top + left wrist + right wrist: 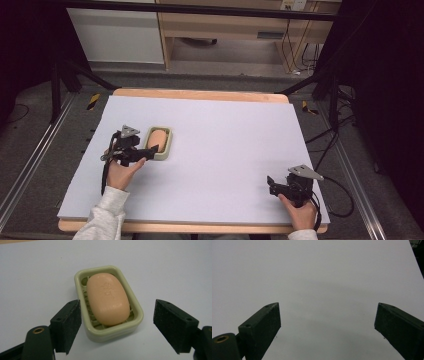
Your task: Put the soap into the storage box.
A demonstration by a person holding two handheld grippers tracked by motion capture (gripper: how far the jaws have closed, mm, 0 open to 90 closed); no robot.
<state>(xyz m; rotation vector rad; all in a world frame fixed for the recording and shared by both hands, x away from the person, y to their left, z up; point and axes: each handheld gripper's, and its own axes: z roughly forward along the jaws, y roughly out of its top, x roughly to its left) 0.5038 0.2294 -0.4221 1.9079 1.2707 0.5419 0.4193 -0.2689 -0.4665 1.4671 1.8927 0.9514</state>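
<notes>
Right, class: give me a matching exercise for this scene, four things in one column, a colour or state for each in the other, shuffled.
1. soap bar
2. soap dish
3. left gripper
4. right gripper

a. pale green, on the table cover
b. open over bare white cover
c. peach, lying in the dish
d. open, jaws either side of the dish's near end

Pairs: 1-c, 2-a, 3-d, 4-b

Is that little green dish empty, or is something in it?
Not empty: a peach soap bar lies inside the green dish, on its ribbed floor.
</notes>
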